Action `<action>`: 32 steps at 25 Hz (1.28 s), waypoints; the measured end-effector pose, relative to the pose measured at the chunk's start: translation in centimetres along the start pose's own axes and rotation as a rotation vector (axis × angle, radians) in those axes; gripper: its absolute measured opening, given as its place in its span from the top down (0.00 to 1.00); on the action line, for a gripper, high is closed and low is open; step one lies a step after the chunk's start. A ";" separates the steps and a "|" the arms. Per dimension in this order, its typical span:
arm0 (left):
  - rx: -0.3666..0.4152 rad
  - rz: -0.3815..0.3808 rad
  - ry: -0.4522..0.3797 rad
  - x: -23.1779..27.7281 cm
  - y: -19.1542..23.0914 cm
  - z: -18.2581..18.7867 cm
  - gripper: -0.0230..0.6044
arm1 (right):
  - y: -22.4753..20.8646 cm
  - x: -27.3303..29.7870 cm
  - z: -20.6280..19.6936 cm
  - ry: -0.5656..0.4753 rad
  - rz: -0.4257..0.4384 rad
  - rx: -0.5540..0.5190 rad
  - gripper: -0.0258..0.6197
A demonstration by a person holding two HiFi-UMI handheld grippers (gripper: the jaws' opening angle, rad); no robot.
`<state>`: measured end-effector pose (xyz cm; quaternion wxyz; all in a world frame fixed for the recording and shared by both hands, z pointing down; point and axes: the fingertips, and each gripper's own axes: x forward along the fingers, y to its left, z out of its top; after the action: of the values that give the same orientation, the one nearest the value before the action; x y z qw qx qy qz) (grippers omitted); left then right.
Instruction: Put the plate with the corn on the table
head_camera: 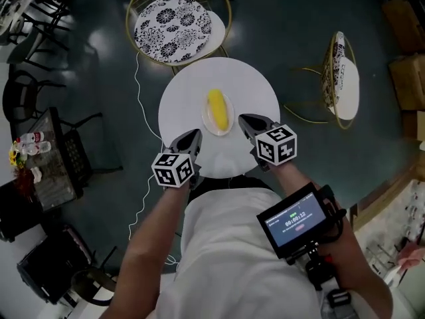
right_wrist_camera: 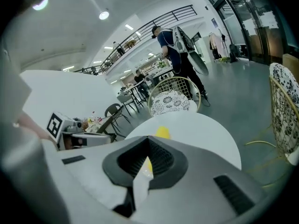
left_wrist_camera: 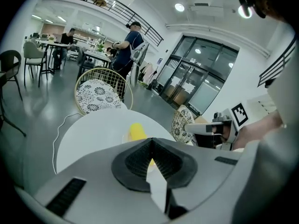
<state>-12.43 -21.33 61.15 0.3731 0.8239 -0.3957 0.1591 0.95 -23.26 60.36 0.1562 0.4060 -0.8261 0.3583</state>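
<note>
A yellow corn cob (head_camera: 217, 108) lies on a small pale plate (head_camera: 207, 126), which rests on the round white table (head_camera: 186, 92). My left gripper (head_camera: 194, 135) hovers over the table's near edge, just short of the plate's near left rim, jaws shut and empty. My right gripper (head_camera: 246, 119) sits just right of the plate, also shut on nothing. In the left gripper view the corn (left_wrist_camera: 137, 131) peeks over my closed left gripper (left_wrist_camera: 150, 140). The right gripper view shows the corn (right_wrist_camera: 162, 132) beyond the shut right gripper (right_wrist_camera: 148, 139).
A wire chair with a patterned cushion (head_camera: 172, 18) stands behind the table, and another (head_camera: 340, 78) to the right. A white cable (head_camera: 141, 105) trails on the floor at the left. A dark side table with bottles (head_camera: 33, 145) is far left. People (left_wrist_camera: 126, 45) stand in the background.
</note>
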 end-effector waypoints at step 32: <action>0.235 -0.014 -0.190 -10.7 -12.4 0.6 0.95 | 8.9 -12.6 0.4 -0.177 0.138 -0.085 0.95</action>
<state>-9.67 -10.98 48.73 0.2362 0.8760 -0.4021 0.1228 1.83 -12.83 49.06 0.0746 0.3711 -0.8772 0.2955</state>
